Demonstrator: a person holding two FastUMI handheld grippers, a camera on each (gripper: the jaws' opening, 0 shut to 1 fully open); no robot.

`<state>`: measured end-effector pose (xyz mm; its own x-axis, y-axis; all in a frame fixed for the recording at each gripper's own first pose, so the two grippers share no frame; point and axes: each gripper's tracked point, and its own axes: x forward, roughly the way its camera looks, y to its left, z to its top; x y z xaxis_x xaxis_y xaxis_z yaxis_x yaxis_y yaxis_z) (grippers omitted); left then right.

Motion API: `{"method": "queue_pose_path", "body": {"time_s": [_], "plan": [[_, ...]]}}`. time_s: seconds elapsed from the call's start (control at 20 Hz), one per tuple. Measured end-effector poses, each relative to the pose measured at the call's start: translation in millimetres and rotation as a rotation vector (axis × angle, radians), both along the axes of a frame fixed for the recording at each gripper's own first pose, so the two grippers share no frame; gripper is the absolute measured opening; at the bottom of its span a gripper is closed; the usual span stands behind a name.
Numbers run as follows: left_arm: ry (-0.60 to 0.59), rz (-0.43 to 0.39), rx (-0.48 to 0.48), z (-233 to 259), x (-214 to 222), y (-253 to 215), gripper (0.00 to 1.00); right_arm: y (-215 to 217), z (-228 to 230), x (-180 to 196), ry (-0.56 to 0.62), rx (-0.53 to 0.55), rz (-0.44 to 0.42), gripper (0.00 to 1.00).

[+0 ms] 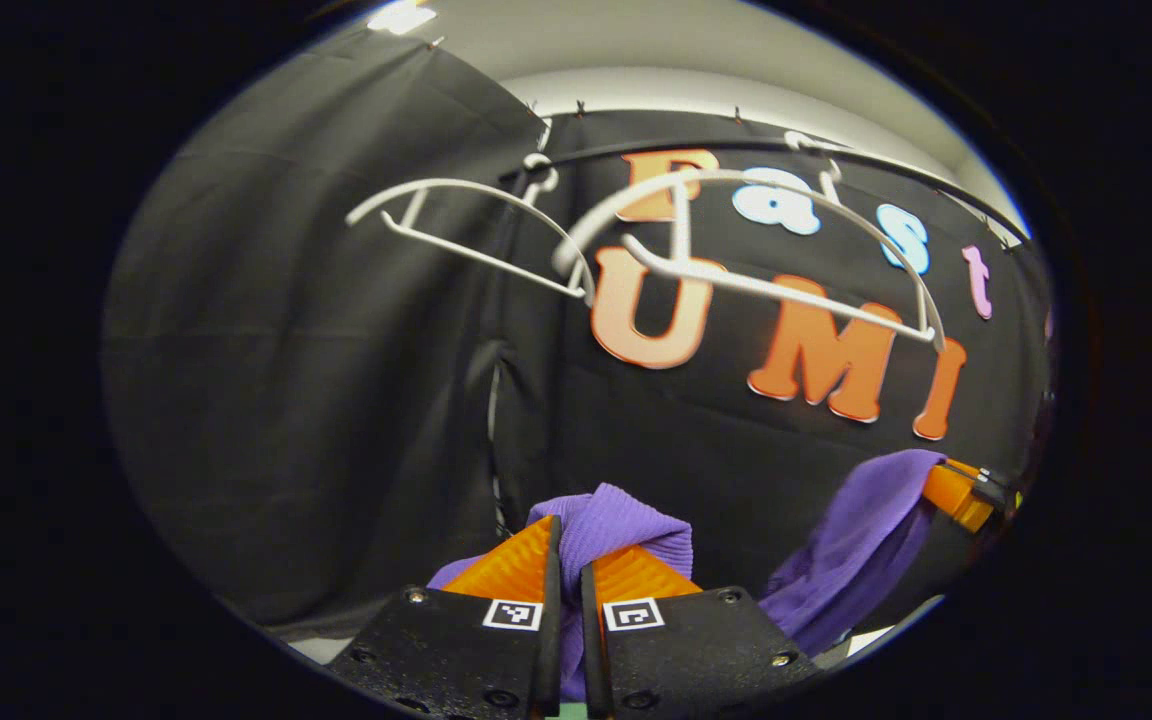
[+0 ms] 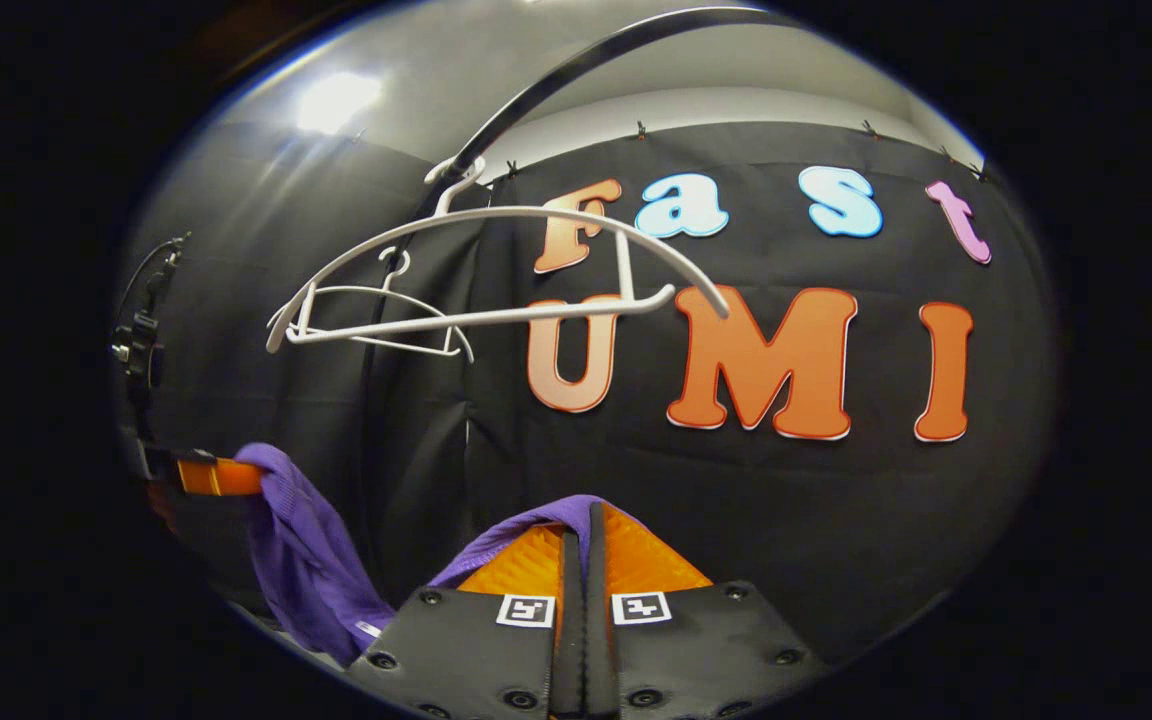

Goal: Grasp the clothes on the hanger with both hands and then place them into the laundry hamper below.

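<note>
Both tongs, left and right, pinch purple garment below bare hangers; thin right bite, apparently, may slip mid-lowering.

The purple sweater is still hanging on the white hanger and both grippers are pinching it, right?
Not quite. Both white hangers on the rail are bare in the left gripper view. The purple sweater is off them, pinched by the left gripper and right gripper.
</note>
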<state>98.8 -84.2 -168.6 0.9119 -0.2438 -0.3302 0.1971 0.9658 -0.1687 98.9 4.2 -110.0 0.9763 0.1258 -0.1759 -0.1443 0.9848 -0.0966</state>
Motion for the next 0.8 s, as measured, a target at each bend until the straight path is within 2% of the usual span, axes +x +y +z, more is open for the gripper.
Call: {"method": "queue_pose_path", "body": {"time_s": [0.05,0.2,0.3,0.55,0.65,0.7,0.75,0.8], "plan": [[0.053,-0.032,-0.005,-24,-5,-20,0.09,4,-17,-5,0.041,0.007,0.009,0.07],[0.236,-0.138,-0.020,-93,-30,-71,0.10,10,-77,-20,0.189,0.023,0.022,0.08],[0.353,-0.179,0.013,-134,-43,-87,0.10,8,-126,-32,0.295,0.031,0.012,0.08],[0.525,-0.230,0.068,-194,-63,-104,0.10,-5,-216,-66,0.526,0.083,-0.045,0.08],[0.588,-0.225,0.112,-216,-76,-100,0.11,-14,-252,-74,0.597,0.074,-0.069,0.16],[0.616,-0.215,0.130,-218,-83,-94,0.26,-16,-268,-77,0.633,0.067,-0.075,0.28],[0.633,-0.202,0.137,-219,-88,-88,0.41,-14,-279,-83,0.664,0.066,-0.074,0.31],[0.645,-0.185,0.137,-221,-93,-84,0.56,-14,-283,-88,0.683,0.072,-0.072,0.54]]}}
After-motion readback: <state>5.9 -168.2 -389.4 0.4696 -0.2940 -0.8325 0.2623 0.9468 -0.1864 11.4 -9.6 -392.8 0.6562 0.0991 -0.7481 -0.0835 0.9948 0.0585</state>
